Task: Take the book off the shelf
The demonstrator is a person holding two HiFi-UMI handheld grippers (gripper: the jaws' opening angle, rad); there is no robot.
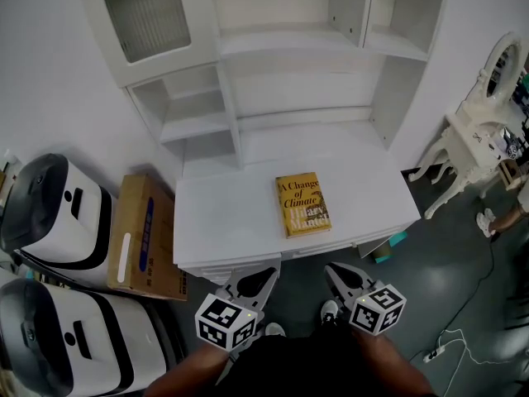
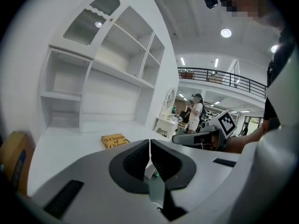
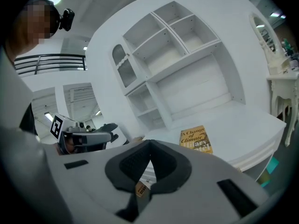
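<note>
A yellow book [image 1: 303,204] lies flat, cover up, on the white desk top [image 1: 223,222] below the empty white shelf unit [image 1: 281,64]. It also shows in the left gripper view as the book [image 2: 115,141] and in the right gripper view as the book [image 3: 196,139]. Both grippers hang below the desk's front edge, apart from the book. My left gripper [image 1: 266,273] is shut with nothing in it, jaws touching. My right gripper [image 1: 333,272] is likewise shut and empty.
A brown cardboard box [image 1: 145,236] leans left of the desk, beside two white-and-black machines [image 1: 51,213]. A white ornate dressing table [image 1: 479,122] stands to the right. A cable [image 1: 463,337] trails on the dark floor. A person [image 2: 195,113] stands far off.
</note>
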